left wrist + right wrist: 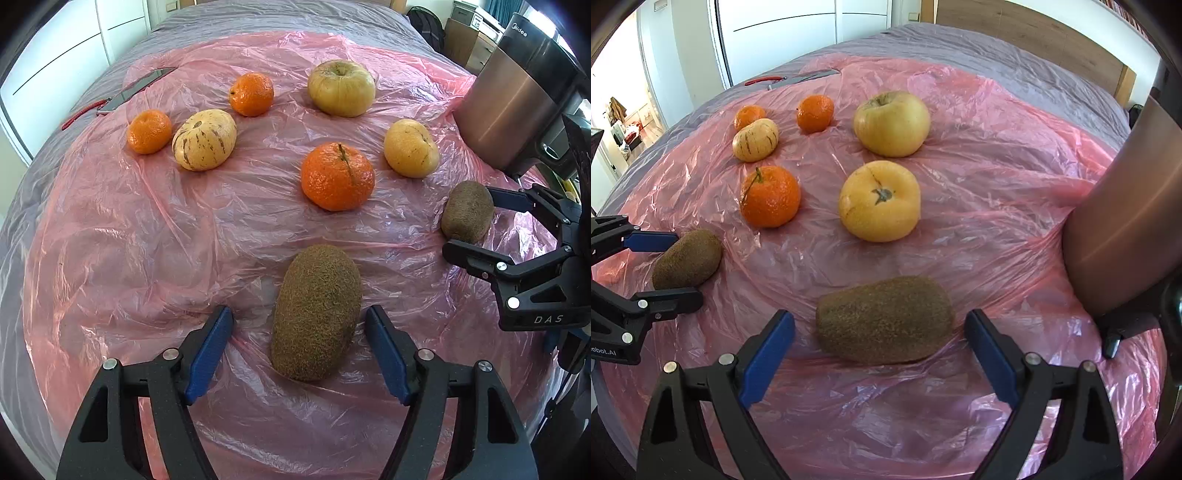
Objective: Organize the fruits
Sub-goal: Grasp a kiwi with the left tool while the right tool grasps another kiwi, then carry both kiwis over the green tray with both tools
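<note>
Two brown kiwis lie on a pink plastic sheet (147,229). The nearer kiwi (316,314) sits between the blue pads of my left gripper (299,312), which is open with a gap on each side. The second kiwi (884,319) lies crosswise between the pads of my right gripper (879,315), also open and not pressing. Each gripper shows in the other view: the right gripper (469,221) around its kiwi (467,212), the left gripper (686,267) around its kiwi (687,260).
Farther back lie three mandarins (337,176), a striped cream melon (204,139), a yellow-green apple (341,88) and a round yellow fruit (411,147). A steel appliance (517,103) stands at the right edge. A knife (136,90) lies at the far left.
</note>
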`<state>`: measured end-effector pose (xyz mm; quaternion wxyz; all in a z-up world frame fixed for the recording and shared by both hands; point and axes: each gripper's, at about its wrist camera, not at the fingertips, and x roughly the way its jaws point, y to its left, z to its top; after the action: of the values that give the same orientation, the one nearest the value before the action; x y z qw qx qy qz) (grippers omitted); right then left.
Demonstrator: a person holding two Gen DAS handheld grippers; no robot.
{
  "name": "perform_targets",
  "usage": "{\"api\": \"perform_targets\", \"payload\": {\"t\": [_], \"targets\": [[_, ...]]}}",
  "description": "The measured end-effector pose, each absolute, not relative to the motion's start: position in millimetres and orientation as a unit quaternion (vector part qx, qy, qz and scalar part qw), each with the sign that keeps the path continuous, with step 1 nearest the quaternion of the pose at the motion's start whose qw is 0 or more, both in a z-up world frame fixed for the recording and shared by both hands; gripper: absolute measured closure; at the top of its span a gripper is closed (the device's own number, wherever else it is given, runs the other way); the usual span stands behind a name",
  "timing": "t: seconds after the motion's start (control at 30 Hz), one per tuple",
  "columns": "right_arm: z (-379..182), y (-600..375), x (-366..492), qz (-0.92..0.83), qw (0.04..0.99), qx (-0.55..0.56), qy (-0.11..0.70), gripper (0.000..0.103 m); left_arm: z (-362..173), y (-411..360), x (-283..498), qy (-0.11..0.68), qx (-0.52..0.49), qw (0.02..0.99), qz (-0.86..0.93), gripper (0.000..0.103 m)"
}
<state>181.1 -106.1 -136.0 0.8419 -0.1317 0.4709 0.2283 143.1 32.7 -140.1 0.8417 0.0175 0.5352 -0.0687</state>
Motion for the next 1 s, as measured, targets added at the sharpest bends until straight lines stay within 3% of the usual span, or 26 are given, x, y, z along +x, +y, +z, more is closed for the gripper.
{"api": "perform_targets", "payload": {"t": [0.2,0.37,0.4,0.47,1.0], "targets": [[-141,-105,182,0.233,0.837,-0.131,0.477,0.000,-143,32,146,0.537,0.025,0.840,-0.066,0.040],[-144,-108,181,0.235,0.837,-0.128,0.477,0.020,-146,30,146,0.536,0.028,0.841,-0.065,0.050],[-144,-109,181,0.235,0.837,-0.126,0.477,0.033,-146,29,144,0.535,0.030,0.841,-0.068,0.055],[-143,-111,181,0.237,0.838,-0.121,0.477,0.033,-146,26,143,0.534,0.030,0.841,-0.077,0.066],[-95,-124,165,0.249,0.856,-0.084,0.445,0.033,-110,32,121,0.497,0.016,0.865,-0.068,0.068]]}}
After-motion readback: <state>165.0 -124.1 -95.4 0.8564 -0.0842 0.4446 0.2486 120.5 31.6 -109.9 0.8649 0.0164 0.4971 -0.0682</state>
